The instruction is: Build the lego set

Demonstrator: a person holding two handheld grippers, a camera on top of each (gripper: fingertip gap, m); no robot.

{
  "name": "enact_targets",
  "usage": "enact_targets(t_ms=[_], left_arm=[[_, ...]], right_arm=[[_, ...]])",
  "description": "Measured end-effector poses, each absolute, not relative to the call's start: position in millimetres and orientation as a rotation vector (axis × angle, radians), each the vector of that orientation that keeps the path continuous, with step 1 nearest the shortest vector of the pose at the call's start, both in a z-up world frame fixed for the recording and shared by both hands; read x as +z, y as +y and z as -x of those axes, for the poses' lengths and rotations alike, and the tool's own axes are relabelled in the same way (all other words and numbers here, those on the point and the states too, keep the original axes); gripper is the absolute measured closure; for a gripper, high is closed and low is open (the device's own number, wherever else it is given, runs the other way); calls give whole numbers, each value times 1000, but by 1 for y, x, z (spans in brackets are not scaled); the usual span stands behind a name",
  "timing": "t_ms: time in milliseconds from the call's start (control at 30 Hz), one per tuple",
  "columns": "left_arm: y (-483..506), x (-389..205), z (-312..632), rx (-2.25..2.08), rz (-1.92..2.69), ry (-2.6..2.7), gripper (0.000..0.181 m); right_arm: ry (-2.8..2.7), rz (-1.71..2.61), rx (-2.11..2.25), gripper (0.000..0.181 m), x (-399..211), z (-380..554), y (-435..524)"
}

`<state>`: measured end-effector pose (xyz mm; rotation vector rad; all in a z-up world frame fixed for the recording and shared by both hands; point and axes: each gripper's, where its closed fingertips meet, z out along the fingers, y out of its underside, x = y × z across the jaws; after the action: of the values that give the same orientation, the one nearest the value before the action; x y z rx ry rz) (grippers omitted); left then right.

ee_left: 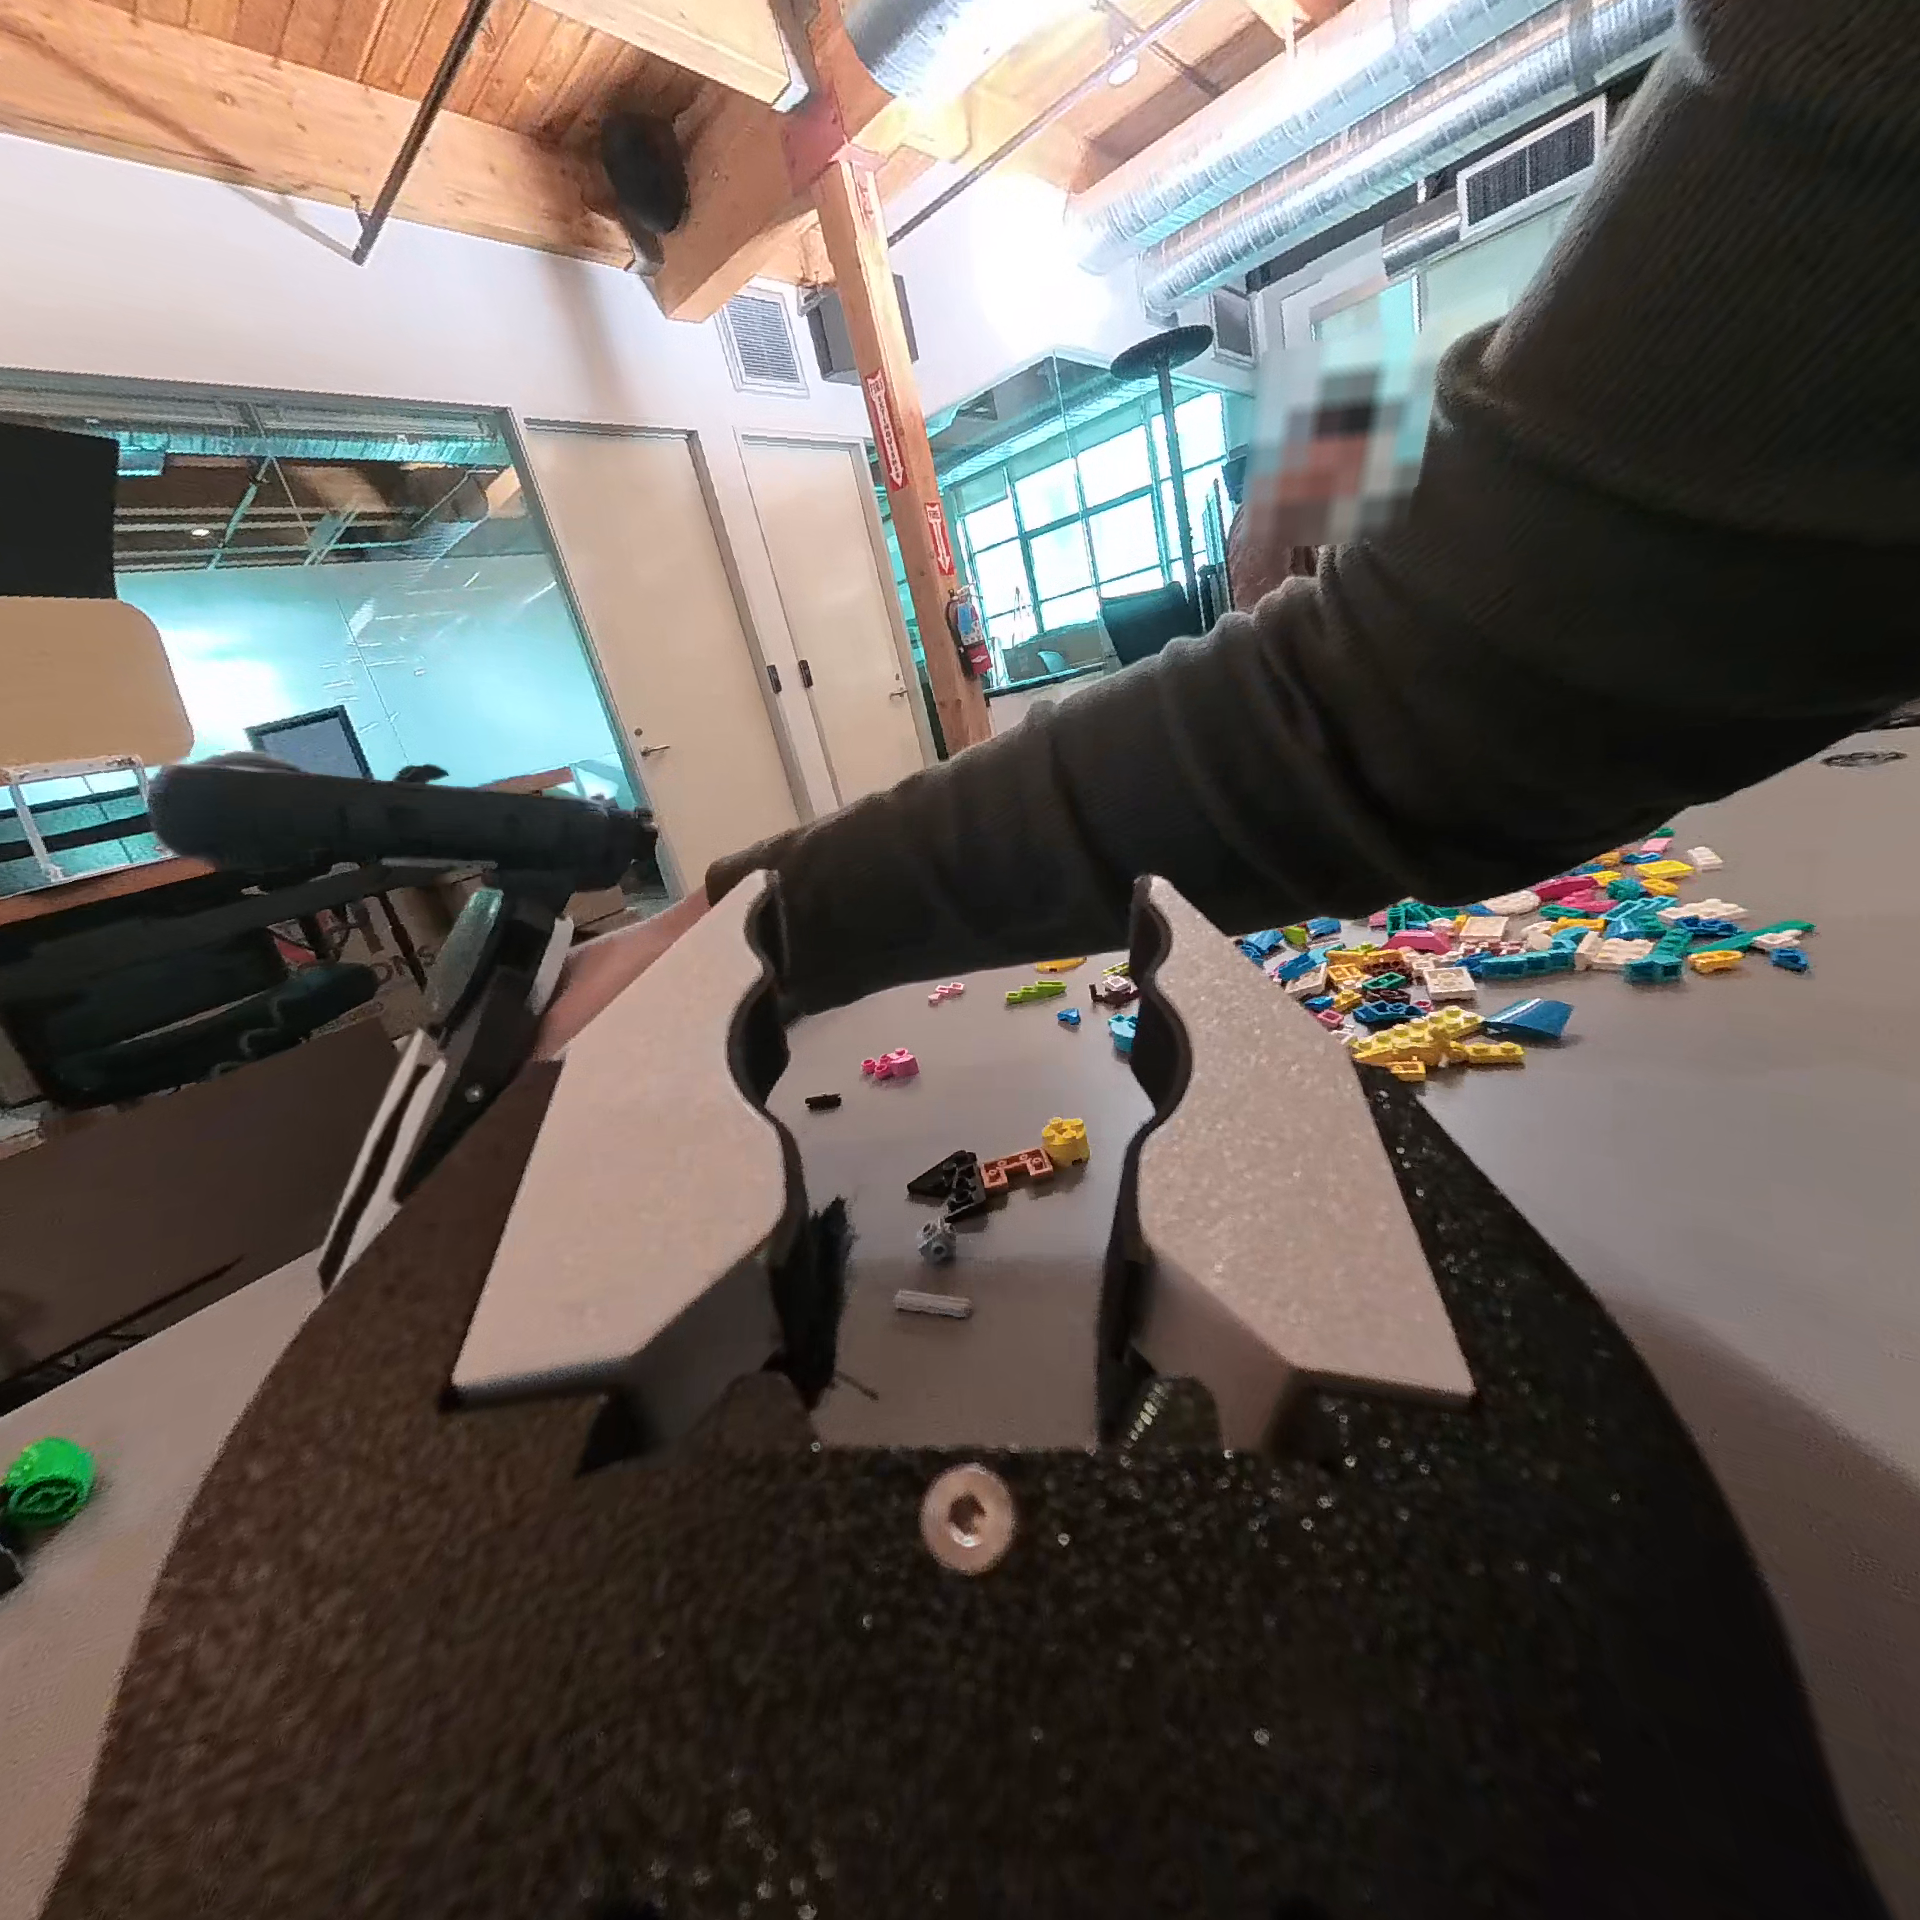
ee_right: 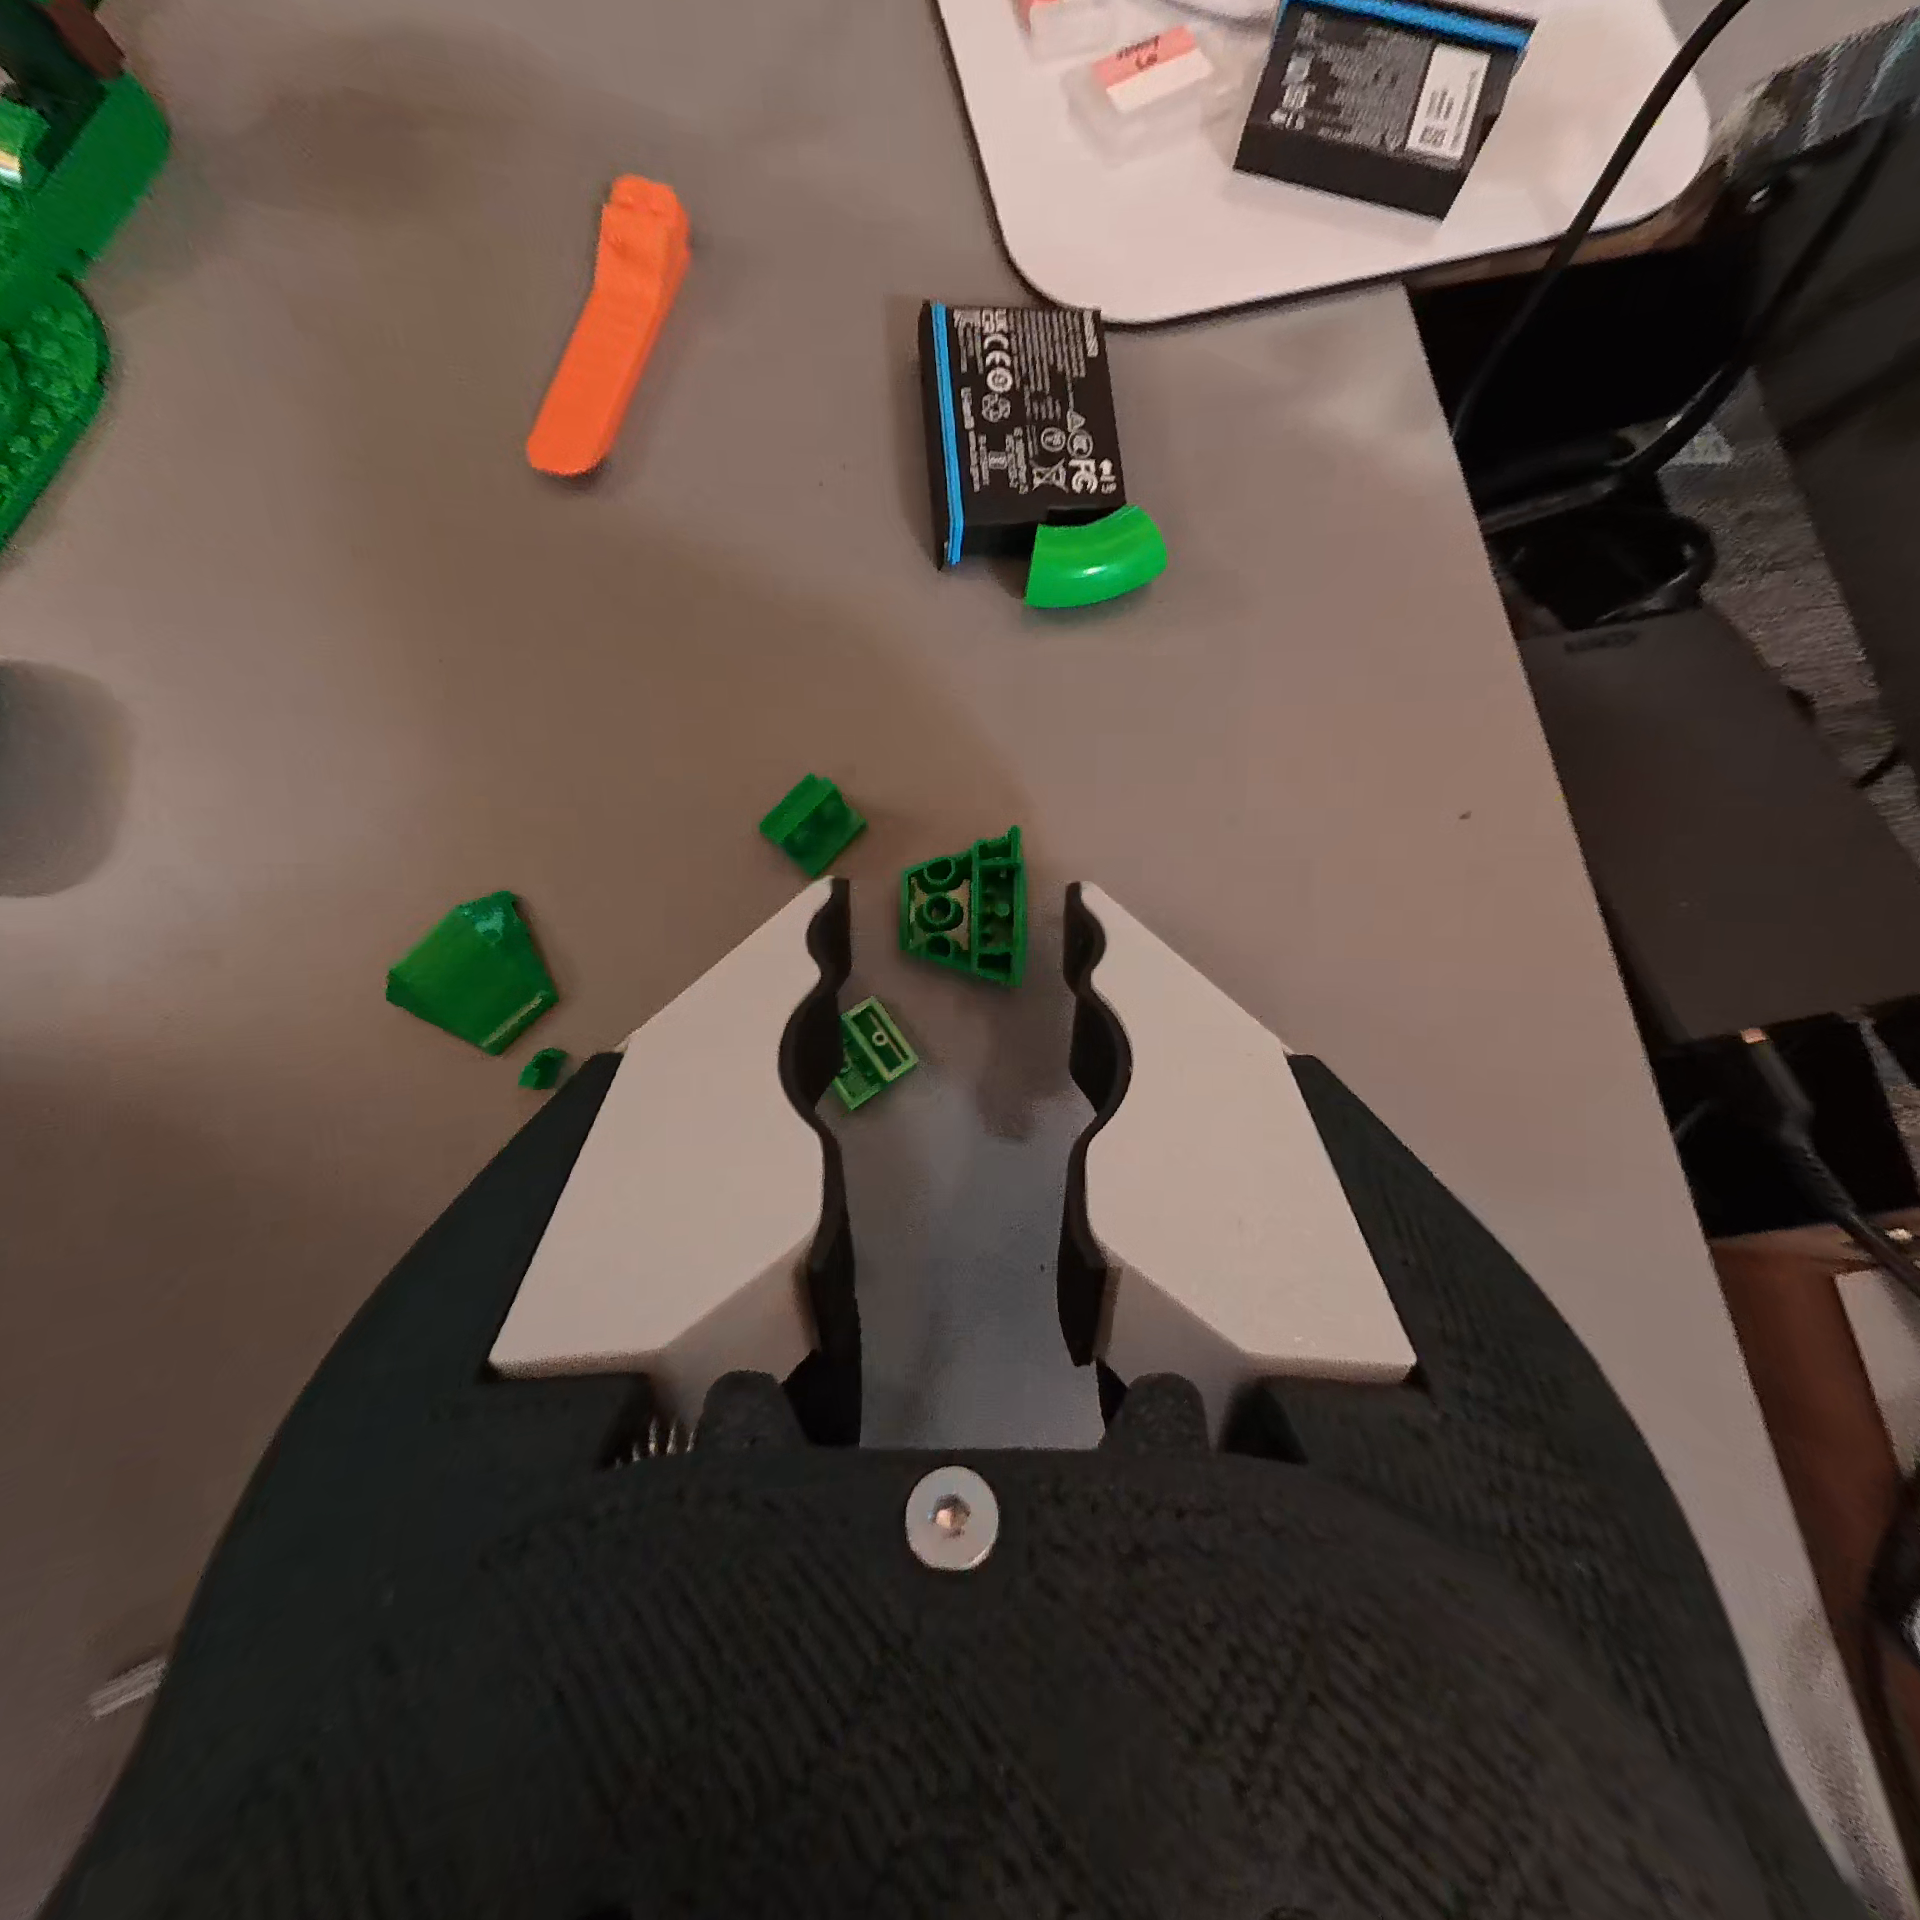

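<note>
My right gripper [ee_right: 956, 894] is open and empty, pointing down at the grey table [ee_right: 520, 675]. A green wedge brick [ee_right: 964, 907] lies studs-down between its fingertips. A small green brick [ee_right: 875, 1051] lies by the left finger. More green pieces lie around: a slope [ee_right: 476, 971], a small bracket [ee_right: 812, 823], a curved piece [ee_right: 1093, 556]. A green build [ee_right: 52, 312] sits at the far left. My left gripper [ee_left: 956, 914] is open and empty, tilted over small black, orange and yellow pieces [ee_left: 997, 1164].
An orange brick separator [ee_right: 613, 327] and a black battery [ee_right: 1018, 426] lie on the table. A white tray [ee_right: 1351, 208] holds a black box. The table edge runs down the right. A pile of coloured bricks [ee_left: 1507, 956] lies beyond a person's sleeved arm [ee_left: 1351, 727]. From my right tips it is roughly 7 centimeters to the curved piece [ee_right: 1093, 556]; from my left, 30 centimeters. Look for it in the left wrist view [ee_left: 55, 1468] too. The slope [ee_right: 476, 971] lies around 7 centimeters away from my right fingertips. The left gripper is farther from the green build [ee_right: 52, 312], some 30 centimeters, than the right, some 25 centimeters.
</note>
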<state>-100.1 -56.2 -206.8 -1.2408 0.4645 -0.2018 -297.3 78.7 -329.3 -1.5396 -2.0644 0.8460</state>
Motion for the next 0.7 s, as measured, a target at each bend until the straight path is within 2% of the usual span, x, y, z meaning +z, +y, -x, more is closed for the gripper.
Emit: enact_targets(t_ms=[267, 300, 333, 467, 633, 700], left_arm=[[-54, -210, 102, -220, 1263, 454, 119], [-54, -210, 102, -223, 1265, 450, 119], [-53, -210, 103, -225, 1266, 447, 119], [-53, -207, 108, -194, 1256, 424, 118], [-53, -200, 121, -162, 1237, 351, 118], [-55, -192, 132, -145, 1210, 282, 111]], right_arm=[[-2055, 1566, 900, 142, -336, 299, 77], [-2056, 1555, 889, 144, -336, 299, 78], [-2064, 1541, 872, 155, -337, 299, 78], [-2085, 1421, 788, 157, -332, 299, 76], [-1931, 1112, 844, 157, -271, 284, 53], [-1848, 918, 825, 157, -240, 264, 37]])
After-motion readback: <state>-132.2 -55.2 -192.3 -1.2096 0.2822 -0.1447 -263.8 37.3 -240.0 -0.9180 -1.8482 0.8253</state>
